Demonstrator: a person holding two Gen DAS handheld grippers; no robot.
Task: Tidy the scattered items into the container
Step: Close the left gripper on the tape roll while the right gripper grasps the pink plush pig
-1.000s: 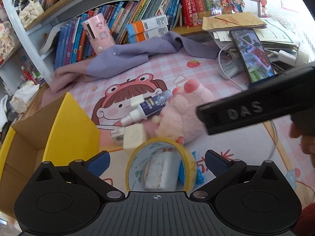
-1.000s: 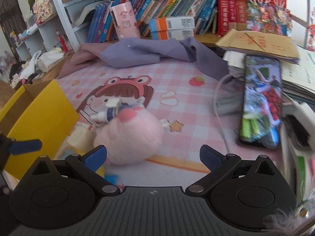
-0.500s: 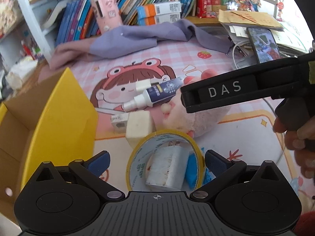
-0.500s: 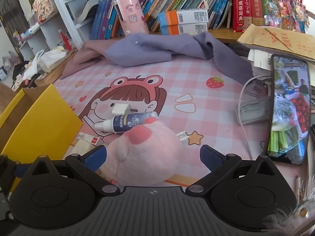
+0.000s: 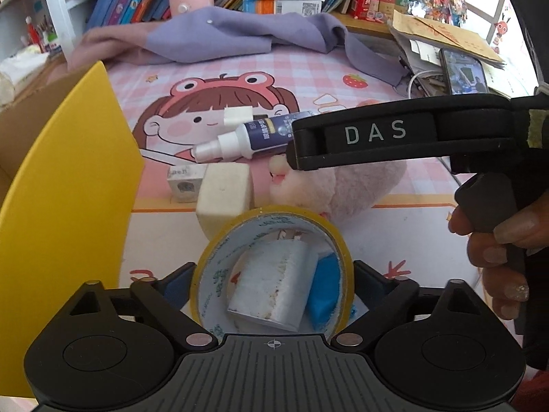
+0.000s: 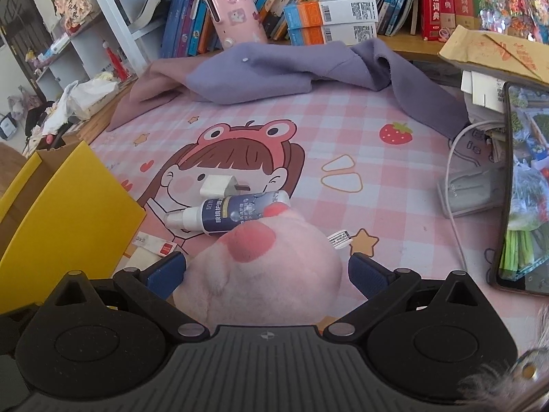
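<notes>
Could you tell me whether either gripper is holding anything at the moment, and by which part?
Neither holds anything: the left gripper brackets the tape roll, the right gripper the pink plush, both open.

A pink checked mat [image 6: 394, 175] carries spray bottle [image 6: 226, 214], plush toy [image 6: 264, 267], tape roll [image 5: 274, 264], and purple cloth [image 6: 295, 68].

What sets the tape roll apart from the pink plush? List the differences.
The tape roll is a hollow yellow-edged ring standing on edge; the pink plush is a solid, fuzzy lump.

The tape roll sits between the left gripper fingers; the pink plush between the right gripper fingers.

Both lie on the pink mat, outside the yellow box.
</notes>
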